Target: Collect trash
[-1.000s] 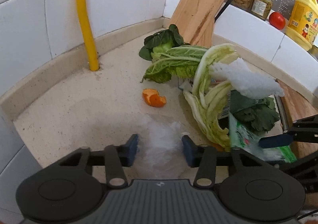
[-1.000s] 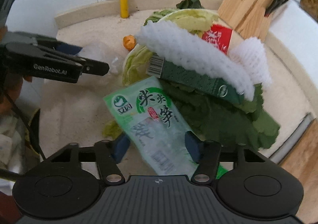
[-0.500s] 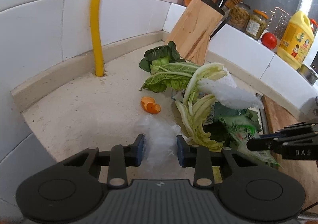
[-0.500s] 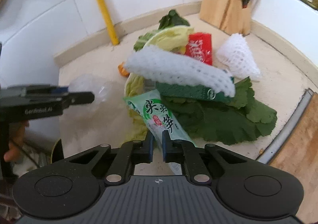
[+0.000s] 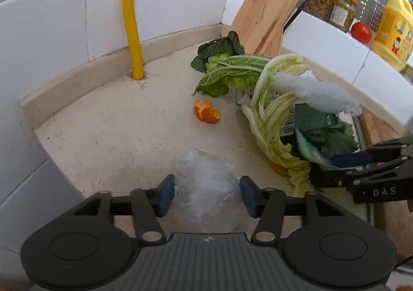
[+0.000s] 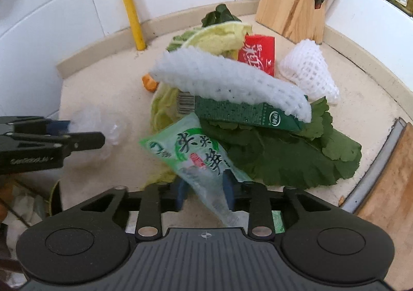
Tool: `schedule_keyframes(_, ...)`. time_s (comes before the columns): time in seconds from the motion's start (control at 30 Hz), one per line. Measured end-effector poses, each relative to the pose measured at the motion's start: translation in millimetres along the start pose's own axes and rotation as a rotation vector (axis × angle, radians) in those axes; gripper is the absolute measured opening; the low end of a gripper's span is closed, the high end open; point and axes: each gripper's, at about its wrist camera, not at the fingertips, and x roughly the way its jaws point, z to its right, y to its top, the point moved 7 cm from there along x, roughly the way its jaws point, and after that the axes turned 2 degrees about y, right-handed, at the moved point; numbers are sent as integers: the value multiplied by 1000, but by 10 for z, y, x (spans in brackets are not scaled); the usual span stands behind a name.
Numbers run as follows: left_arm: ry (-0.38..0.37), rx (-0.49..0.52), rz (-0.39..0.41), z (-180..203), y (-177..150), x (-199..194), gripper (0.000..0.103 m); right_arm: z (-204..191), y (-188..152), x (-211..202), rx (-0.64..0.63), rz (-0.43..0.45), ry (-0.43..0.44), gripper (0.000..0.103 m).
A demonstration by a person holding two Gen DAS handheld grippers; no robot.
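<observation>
Both jaws are opening, left gripper (image 5: pixel 206 191) around clear plastic wrap (image 5: pixel 206 182), right gripper (image 6: pixel 205 191) around the green pouch (image 6: pixel 191 154), so each should re-close squarely before lifting.

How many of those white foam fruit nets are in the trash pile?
2: a long foam net draped over the green carton, and a cone-shaped net beside the red packet. Others may be buried.

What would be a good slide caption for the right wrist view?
Right hand-held gripper, jaws opening around a green snack wrapper, beside leaves and foam netting on the counter.
</observation>
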Motion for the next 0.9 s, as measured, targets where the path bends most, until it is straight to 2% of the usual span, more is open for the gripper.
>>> schedule_keyframes(0.03,6,6,4,0,10,7,56,12,0,28,-1,-3,-5,54)
schedule_keyframes(0.07,11,6,7,-6,23,12,57,25,3,59,-10,-9,-12,71)
schedule_keyframes(0.1,9,4,8,-15,39,24,58,46,13,74,-12,-2,-23,80)
schedule_keyframes(0.23,-6,-29,-2,-50,64,96,57,144,65,117,17,6,4,79)
schedule_keyframes(0.27,-18,-47,-11,-56,60,108,49,179,78,135,42,2,26,74)
schedule_keyframes(0.33,-45,-79,-20,-69,53,93,37,259,92,132,122,-13,72,60)
schedule_keyframes(0.37,-65,-100,-27,-72,46,82,33,301,98,102,154,-15,89,31)
schedule_keyframes(0.4,-82,-122,-31,-82,42,69,32,341,96,73,199,-28,123,16)
schedule_keyframes(0.47,-99,-157,-37,-103,39,44,29,429,77,13,298,-38,200,14)
schedule_keyframes(0.63,-126,-172,3,-72,99,-146,28,504,33,-145,439,-17,303,8)
schedule_keyframes(0.83,-151,-169,49,-16,174,-325,27,417,22,-385,472,31,370,7)
schedule_keyframes(0.9,-155,-168,58,-4,173,-370,27,403,60,-472,463,61,360,7)
